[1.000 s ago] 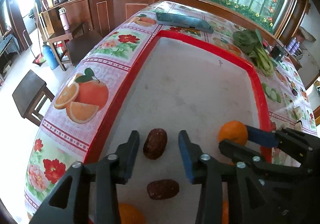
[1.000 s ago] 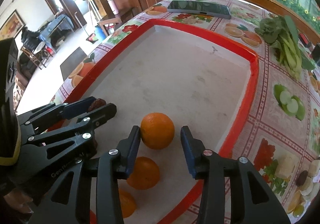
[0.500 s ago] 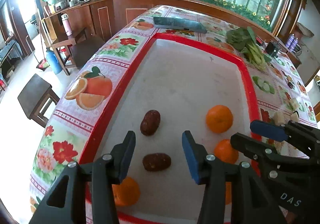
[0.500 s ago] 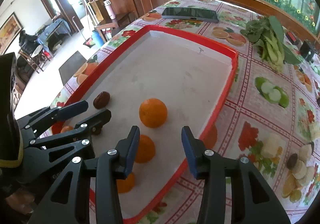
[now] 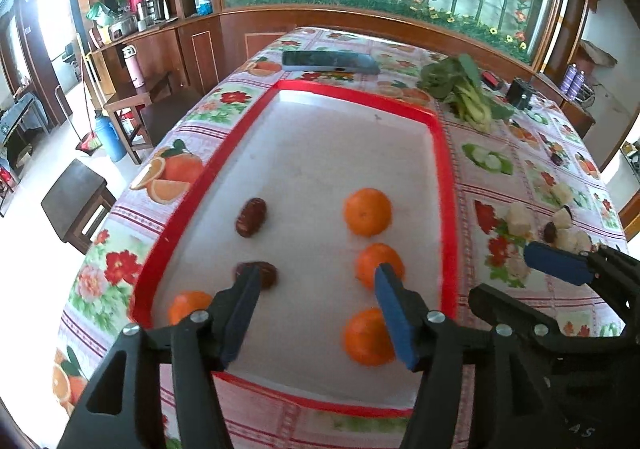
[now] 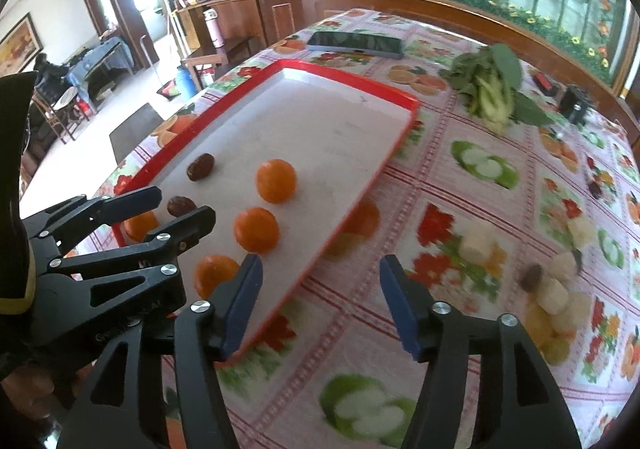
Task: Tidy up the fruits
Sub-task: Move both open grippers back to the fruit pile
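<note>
Step in hand: release and clearance, judged from the layout. Both grippers are empty above the near end of the red tray [image 5: 447,185].

Left gripper [image 5: 316,313]: jaws opening, nothing between them. In the left wrist view it sits at lower centre, over the tray's near edge.

Right gripper [image 6: 320,301]: jaws opening, nothing between them. In the right wrist view it sits at lower centre, over the patterned cloth of the desk [image 6: 460,185], just right of the tray's right rim.

Position of the fruit, left wrist view:
1. A column of 3 oranges runs down the right side of the tray: far orange [image 5: 367,211], middle orange [image 5: 376,264], near orange [image 5: 366,337]. The middle and near ones are partly behind the left gripper's right finger.
2. 2 dates lie in a column on the left side: far date [image 5: 251,217], near date [image 5: 260,273].
3. A 4th orange [image 5: 188,305] lies at the tray's near left corner, below the dates.

Judgement: sorting is well advanced. The 4th orange stands apart from its kind and appears to be the remaining item, though the intended layout cannot be confirmed.

Next move calls for: bringing the left gripper, the nearer one, down to the corner orange with jaws wide enough to straddle it, clear of the rim and the near date, and closing gently, since a round fruit may roll.
</note>
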Demonstrator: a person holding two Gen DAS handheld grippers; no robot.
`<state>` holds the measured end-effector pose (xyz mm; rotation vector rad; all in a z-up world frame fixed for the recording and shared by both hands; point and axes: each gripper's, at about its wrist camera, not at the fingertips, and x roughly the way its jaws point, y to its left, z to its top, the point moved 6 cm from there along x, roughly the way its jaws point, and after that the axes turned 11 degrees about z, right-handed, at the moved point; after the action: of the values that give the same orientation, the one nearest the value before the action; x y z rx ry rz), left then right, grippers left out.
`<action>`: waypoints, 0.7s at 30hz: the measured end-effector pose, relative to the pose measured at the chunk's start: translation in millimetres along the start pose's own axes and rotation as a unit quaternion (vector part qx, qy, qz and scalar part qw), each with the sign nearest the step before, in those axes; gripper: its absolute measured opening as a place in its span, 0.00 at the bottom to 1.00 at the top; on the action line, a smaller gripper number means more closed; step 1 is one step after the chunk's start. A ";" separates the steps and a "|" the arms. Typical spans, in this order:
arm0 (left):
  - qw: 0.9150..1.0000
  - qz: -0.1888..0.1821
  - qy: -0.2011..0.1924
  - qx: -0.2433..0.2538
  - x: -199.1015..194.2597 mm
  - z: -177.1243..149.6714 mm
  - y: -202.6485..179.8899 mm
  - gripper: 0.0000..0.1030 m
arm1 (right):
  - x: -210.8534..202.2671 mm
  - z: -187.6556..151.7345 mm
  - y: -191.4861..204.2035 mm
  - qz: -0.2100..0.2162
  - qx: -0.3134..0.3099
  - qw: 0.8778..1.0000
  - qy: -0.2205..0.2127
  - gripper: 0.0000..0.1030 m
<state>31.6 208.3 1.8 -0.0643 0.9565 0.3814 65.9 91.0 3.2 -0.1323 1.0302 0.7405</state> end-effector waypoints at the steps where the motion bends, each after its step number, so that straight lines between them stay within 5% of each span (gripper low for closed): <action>1: 1.000 -0.003 0.000 0.000 -2.4 -1.6 -4.5 0.62 | -4.5 -3.8 -4.9 -0.003 0.005 1.000 -0.001 0.67; 21: 0.993 -0.055 -0.004 0.105 -42.4 -42.1 -144.3 0.72 | -91.6 -101.6 -128.2 -0.088 0.095 0.991 -0.019 0.76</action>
<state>26.5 52.3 -4.8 0.0758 0.9760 0.1768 43.3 -94.8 -5.9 -0.0429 1.0332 0.4806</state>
